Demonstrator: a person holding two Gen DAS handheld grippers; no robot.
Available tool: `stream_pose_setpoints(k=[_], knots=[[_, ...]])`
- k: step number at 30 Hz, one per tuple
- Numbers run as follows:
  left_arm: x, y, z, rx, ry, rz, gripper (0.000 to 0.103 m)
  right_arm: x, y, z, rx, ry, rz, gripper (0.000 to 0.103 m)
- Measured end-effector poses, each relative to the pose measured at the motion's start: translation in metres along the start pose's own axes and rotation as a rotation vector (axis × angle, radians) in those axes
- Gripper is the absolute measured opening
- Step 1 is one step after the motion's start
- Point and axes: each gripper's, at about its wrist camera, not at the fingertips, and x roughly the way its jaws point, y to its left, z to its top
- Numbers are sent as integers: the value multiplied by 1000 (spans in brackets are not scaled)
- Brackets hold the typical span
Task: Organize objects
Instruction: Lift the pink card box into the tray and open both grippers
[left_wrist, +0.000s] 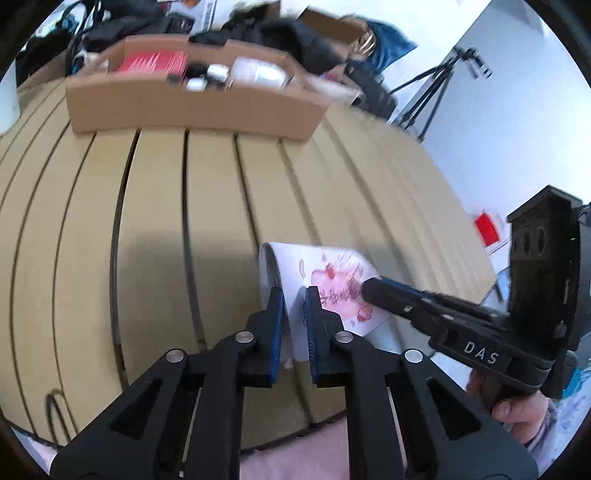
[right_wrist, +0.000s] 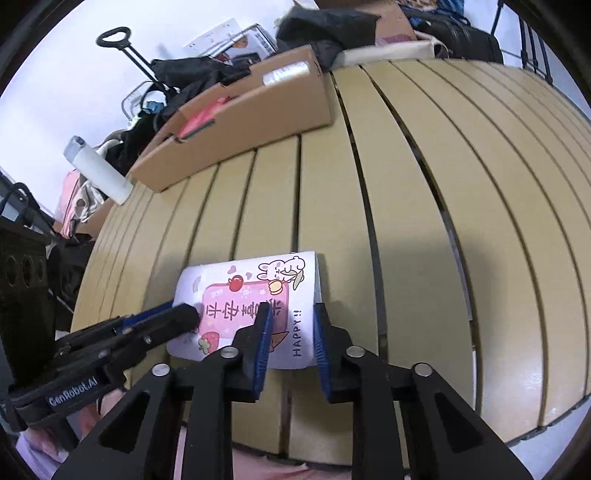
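A white tissue pack with a pink cartoon label (right_wrist: 255, 306) lies on the slatted tan table (right_wrist: 443, 221) near its front edge; it also shows in the left wrist view (left_wrist: 332, 280). My left gripper (left_wrist: 294, 295) has its jaws a narrow gap apart around the pack's left end. My right gripper (right_wrist: 291, 314) is open, its fingers straddling the pack's right end. In the left wrist view the right gripper (left_wrist: 373, 291) rests on the pack from the right. In the right wrist view the left gripper (right_wrist: 184, 314) touches the pack's left side.
A long cardboard box (left_wrist: 184, 99) holding a red packet, small bottles and white items stands at the table's far edge; it also shows in the right wrist view (right_wrist: 240, 122). A white bottle (right_wrist: 98, 170) stands left of it. Bags, clutter and a tripod (left_wrist: 436, 88) lie beyond.
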Motion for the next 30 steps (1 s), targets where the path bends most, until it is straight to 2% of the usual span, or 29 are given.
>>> stream_pose_setpoints(k=[5, 7, 11, 12, 15, 18, 19, 22, 24, 25, 27, 28, 29, 30], knots=[[-30, -27, 50, 59, -117, -6, 7, -28, 25, 39, -82, -79, -52, 15], [-36, -27, 71, 47, -147, -33, 6, -32, 25, 63, -94, -99, -49, 15], [-41, -28, 135, 57, -208, -58, 6, -38, 32, 116, -128, -134, -23, 14], [-38, -24, 152, 39, -212, -64, 6, -37, 33, 140, -146, -148, -22, 14], [-22, -12, 181, -5, -199, -80, 6, -21, 29, 191, -162, -141, 2, 13], [8, 7, 205, -63, -161, -91, 6, 16, 22, 234, -177, -77, 5, 13], [23, 14, 212, -87, -140, -86, 6, 33, 20, 247, -186, -51, -18, 13], [76, 36, 225, -122, -69, 15, 8, 80, 17, 270, -211, 13, -99, 13], [115, 51, 223, -136, 25, 90, 8, 111, 13, 279, -234, 52, -150, 13], [133, 58, 217, -136, 78, 95, 9, 121, 10, 281, -245, 74, -158, 13], [139, 59, 210, -118, 87, 93, 10, 149, 10, 280, -284, 133, -216, 13], [133, 59, 209, -109, 58, 73, 17, 158, 12, 278, -318, 140, -246, 13], [130, 60, 210, -115, 63, 52, 27, 160, 15, 276, -348, 120, -250, 13], [126, 61, 211, -121, 70, 31, 32, 160, 17, 275, -363, 109, -248, 13]])
